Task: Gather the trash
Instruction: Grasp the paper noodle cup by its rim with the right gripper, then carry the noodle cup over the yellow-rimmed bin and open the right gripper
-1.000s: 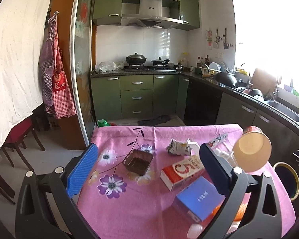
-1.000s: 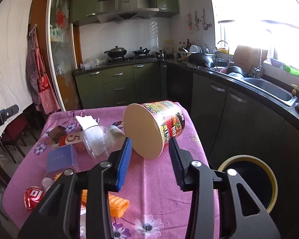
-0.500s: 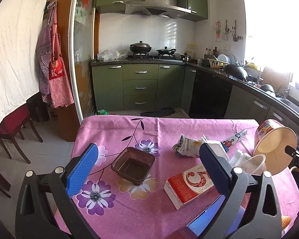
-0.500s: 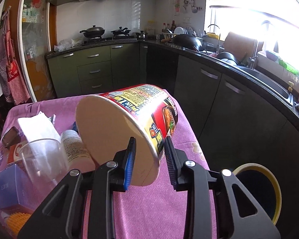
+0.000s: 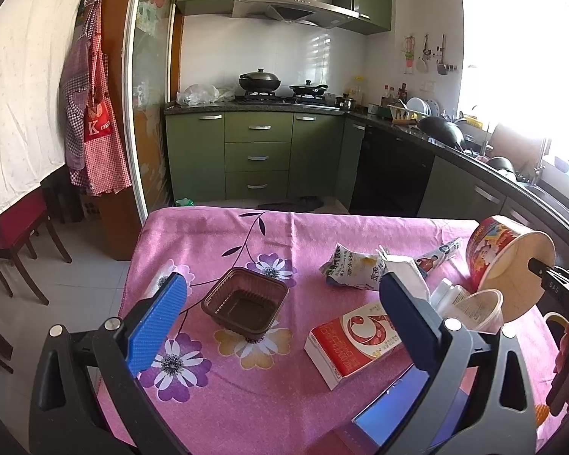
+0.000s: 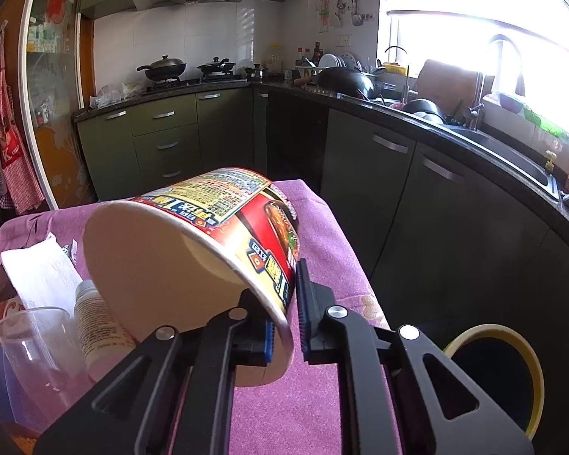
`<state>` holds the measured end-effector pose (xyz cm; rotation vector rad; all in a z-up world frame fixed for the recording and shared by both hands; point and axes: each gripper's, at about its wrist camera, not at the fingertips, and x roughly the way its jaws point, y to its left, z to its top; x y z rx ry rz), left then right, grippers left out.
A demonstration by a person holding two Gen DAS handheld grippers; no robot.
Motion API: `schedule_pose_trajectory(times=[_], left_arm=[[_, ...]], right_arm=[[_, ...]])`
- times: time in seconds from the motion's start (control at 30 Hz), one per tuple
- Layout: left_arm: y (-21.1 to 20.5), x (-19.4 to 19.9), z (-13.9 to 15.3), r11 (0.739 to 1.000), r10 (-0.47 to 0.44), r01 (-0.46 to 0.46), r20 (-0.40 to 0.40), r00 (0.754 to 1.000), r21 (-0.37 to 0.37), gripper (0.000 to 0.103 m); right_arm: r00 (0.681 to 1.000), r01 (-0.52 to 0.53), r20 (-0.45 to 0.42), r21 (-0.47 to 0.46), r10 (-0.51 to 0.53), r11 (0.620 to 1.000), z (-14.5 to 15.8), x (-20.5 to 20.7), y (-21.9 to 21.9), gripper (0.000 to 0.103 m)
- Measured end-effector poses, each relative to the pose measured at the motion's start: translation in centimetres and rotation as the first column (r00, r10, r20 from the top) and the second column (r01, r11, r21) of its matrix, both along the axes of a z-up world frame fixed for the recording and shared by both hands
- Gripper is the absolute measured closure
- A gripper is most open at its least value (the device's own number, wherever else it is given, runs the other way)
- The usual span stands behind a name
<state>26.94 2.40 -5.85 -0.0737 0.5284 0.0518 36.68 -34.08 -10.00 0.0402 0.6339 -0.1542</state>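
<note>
On table | right tool (image 6: 284,322) clamps noodle cup (image 6: 193,242) rim | left tool (image 5: 280,326) apart

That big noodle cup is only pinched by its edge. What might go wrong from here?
Two risks stand out. The right hand-held gripper has just closed on only the thin rim of the noodle cup, so the wall may buckle or slip when lifted. The cup also lies against the white bottle and clear plastic cup, so moving it toward the yellow-rimmed bin might knock them over.
</note>
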Motion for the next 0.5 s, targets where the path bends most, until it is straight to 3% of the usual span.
schedule_pose_trajectory(times=[0.33,0.5], left_arm=[[0.2,0.0,0.0,1.0,0.001,-0.001,0.0,1.0,-0.003,0.006],[-0.1,-0.4,0.3,1.0,0.003,-0.004,0.022,1.0,0.017,0.006]], right_arm=[[0.999,-0.031,-0.005,0.102,0.032,0.994,3.1,-2.9,-3.3,0.097],[0.998,-0.007,-0.053,0.183,0.017,0.983,6.3,-5.6,-8.2,0.098]])
